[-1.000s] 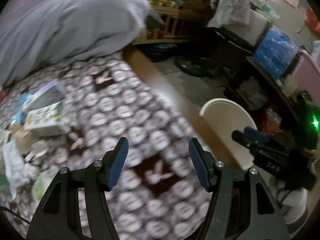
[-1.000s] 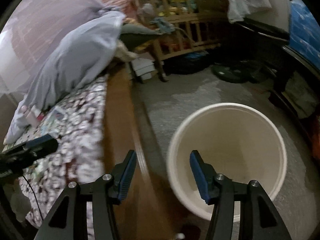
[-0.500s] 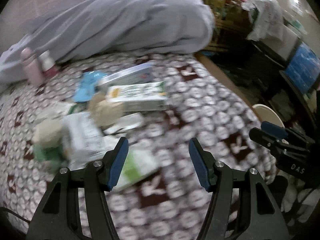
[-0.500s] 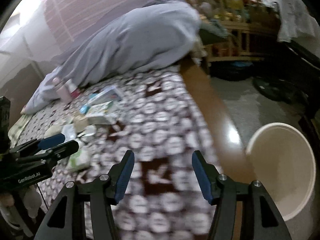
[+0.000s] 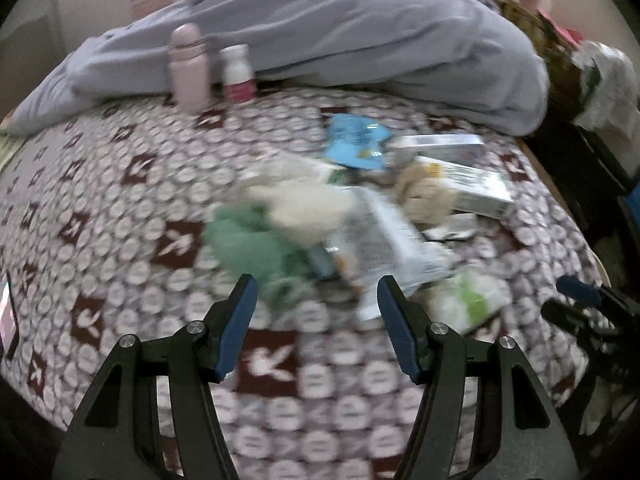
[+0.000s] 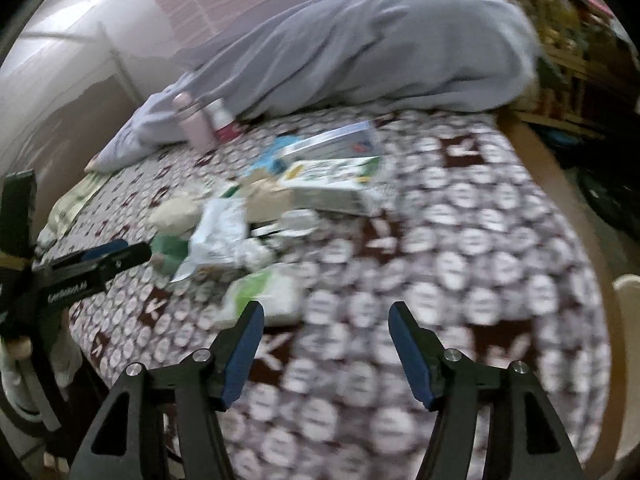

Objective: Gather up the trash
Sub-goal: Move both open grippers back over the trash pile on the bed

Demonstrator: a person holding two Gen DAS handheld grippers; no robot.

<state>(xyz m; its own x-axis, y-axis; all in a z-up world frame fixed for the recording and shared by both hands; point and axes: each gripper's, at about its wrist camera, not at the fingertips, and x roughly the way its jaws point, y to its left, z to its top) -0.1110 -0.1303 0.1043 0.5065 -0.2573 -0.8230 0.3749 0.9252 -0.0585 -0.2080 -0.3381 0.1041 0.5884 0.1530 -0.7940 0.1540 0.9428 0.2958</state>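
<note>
A pile of trash lies on the patterned bed cover (image 5: 120,280): a green crumpled wad (image 5: 248,244), a white printed wrapper (image 5: 384,240), a green-and-white packet (image 5: 468,300), a blue packet (image 5: 354,142), a beige lump (image 5: 424,196) and two cartons (image 5: 472,184). My left gripper (image 5: 314,306) is open and empty, just in front of the green wad. My right gripper (image 6: 326,338) is open and empty, beside the green-and-white packet (image 6: 264,294). The cream bin (image 6: 626,320) shows at the right edge of the right wrist view.
A grey duvet (image 5: 340,40) lies across the back of the bed. A pink bottle (image 5: 188,68) and a white bottle (image 5: 238,74) stand against it. The wooden bed edge (image 6: 560,184) runs along the right. A phone (image 5: 8,320) lies at the left edge.
Both grippers have swung left from the bin and floor toward the bed. The trash pile now sits in front of both, and the bin has slid to the right edge.
</note>
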